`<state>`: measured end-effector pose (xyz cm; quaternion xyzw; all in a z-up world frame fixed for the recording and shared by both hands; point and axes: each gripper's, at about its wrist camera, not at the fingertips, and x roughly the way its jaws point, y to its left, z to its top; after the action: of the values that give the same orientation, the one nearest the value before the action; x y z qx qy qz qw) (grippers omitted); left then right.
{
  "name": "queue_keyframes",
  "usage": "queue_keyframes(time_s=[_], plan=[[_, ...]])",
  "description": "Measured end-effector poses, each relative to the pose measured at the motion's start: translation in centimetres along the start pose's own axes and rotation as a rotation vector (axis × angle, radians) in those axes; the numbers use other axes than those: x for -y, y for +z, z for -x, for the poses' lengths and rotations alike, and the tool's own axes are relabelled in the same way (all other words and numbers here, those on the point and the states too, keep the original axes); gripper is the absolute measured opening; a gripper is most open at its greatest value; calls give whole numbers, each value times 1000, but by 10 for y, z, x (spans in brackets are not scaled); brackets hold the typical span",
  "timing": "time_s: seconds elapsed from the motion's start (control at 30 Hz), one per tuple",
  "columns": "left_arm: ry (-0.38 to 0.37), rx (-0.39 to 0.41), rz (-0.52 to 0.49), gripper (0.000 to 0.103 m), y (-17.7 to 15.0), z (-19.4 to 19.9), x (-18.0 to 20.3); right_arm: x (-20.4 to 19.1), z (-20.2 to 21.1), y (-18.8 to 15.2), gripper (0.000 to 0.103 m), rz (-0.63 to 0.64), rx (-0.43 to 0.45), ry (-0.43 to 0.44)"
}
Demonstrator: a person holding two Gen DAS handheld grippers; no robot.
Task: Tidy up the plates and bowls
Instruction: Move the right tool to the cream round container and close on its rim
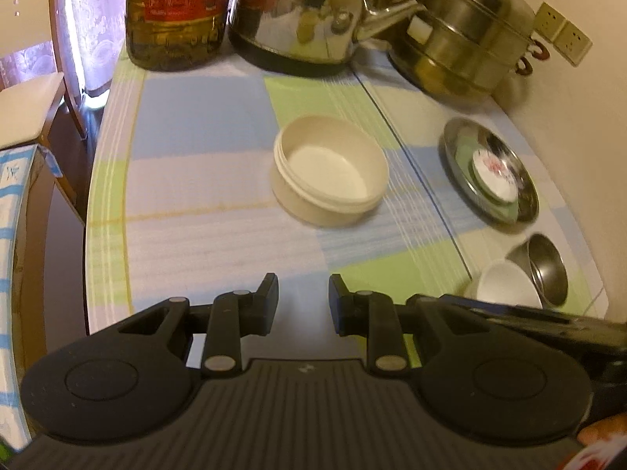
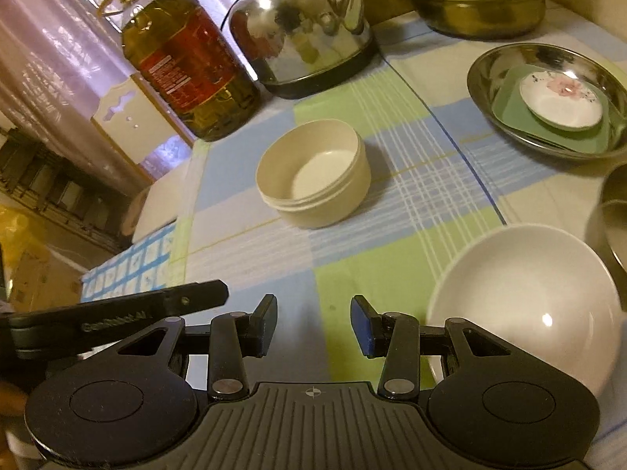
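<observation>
A cream round bowl [image 1: 331, 172] stands upright in the middle of the checked tablecloth; it also shows in the right wrist view [image 2: 313, 174]. A steel plate [image 1: 490, 168] at the right holds a green plate and a small flowered dish [image 1: 494, 172]; the same stack shows in the right wrist view [image 2: 548, 98]. A white bowl [image 2: 525, 305] sits near the front right, beside a steel bowl [image 1: 544, 268]. My left gripper [image 1: 303, 303] is open and empty, short of the cream bowl. My right gripper [image 2: 313, 323] is open and empty, just left of the white bowl.
An oil bottle [image 2: 188, 66], a steel kettle [image 2: 305, 27] and a steel steamer pot [image 1: 462, 35] stand along the back of the table. The table's left edge [image 1: 94, 203] drops to a chair and floor. A wall with sockets [image 1: 564, 33] is at the right.
</observation>
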<state>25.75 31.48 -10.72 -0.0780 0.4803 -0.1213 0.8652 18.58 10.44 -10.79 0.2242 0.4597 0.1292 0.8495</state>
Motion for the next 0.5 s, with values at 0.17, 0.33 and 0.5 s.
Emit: queue_keyframes(time_s=[0.17, 0.33, 0.5], plan=[[-4, 33, 1, 23, 27, -14, -4, -4, -19, 23, 43, -22, 55, -43], [-9, 60, -16, 23, 53, -32, -5, -5, -34, 47, 43, -42, 114, -80], [0, 55, -19, 24, 71, -54, -8, -1, -51, 63, 43, -67, 136, -111]])
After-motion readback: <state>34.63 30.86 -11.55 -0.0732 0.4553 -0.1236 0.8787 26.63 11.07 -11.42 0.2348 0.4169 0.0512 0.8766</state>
